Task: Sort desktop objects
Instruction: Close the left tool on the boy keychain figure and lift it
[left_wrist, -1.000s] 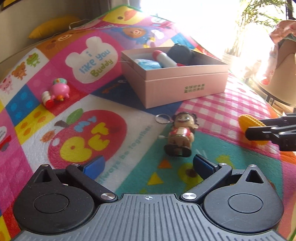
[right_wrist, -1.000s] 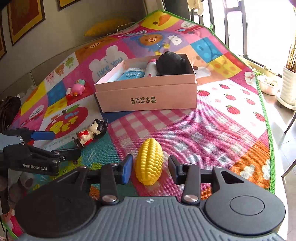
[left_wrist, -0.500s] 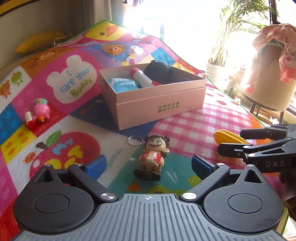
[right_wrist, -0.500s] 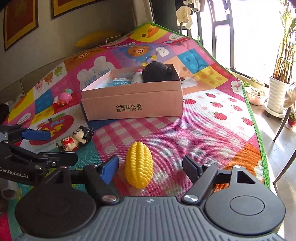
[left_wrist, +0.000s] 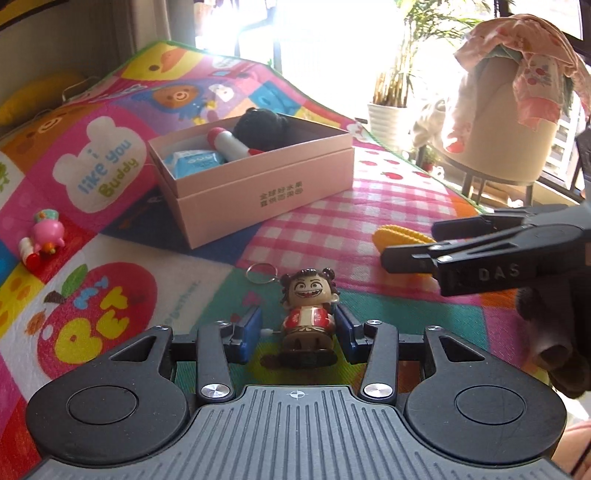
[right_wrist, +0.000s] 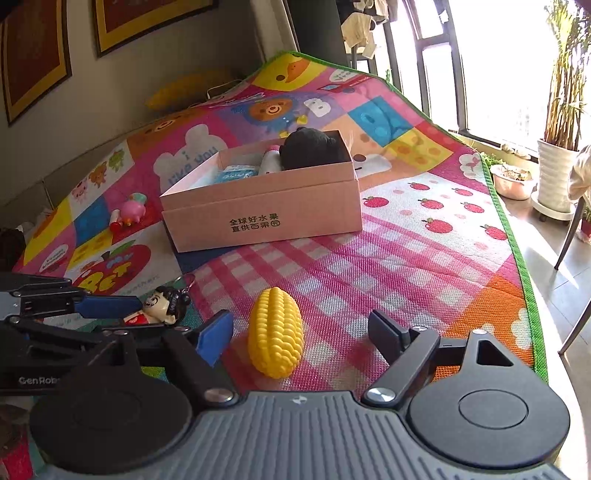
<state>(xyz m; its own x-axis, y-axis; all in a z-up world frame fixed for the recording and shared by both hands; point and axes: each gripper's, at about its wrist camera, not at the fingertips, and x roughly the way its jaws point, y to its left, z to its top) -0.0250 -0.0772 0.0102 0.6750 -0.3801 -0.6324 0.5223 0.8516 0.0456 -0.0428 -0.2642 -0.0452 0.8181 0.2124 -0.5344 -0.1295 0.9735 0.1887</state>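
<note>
A small doll figure (left_wrist: 308, 295) with a keyring stands on the colourful play mat (left_wrist: 332, 229). My left gripper (left_wrist: 297, 332) has it between its blue pads and the jaws are closing. The right pad is at the doll's side, while a gap shows at the left pad. A yellow toy corn (right_wrist: 275, 332) lies on the pink check between the fingers of my right gripper (right_wrist: 301, 332). Those jaws are opening and stand clear of the corn on both sides. The pink box (right_wrist: 266, 206) further back holds a black plush, a white tube and a blue packet.
A pink piggy toy (left_wrist: 44, 236) lies at the far left of the mat. The mat's green edge (right_wrist: 517, 243) runs along the right, with floor, a potted plant (right_wrist: 557, 173) and a chair leg beyond. A cloth-draped chair (left_wrist: 509, 122) stands behind the box.
The left gripper has moved forward around the doll and its jaws have narrowed onto it. The right gripper's jaws have spread away from the corn, which stays lying on the mat.
</note>
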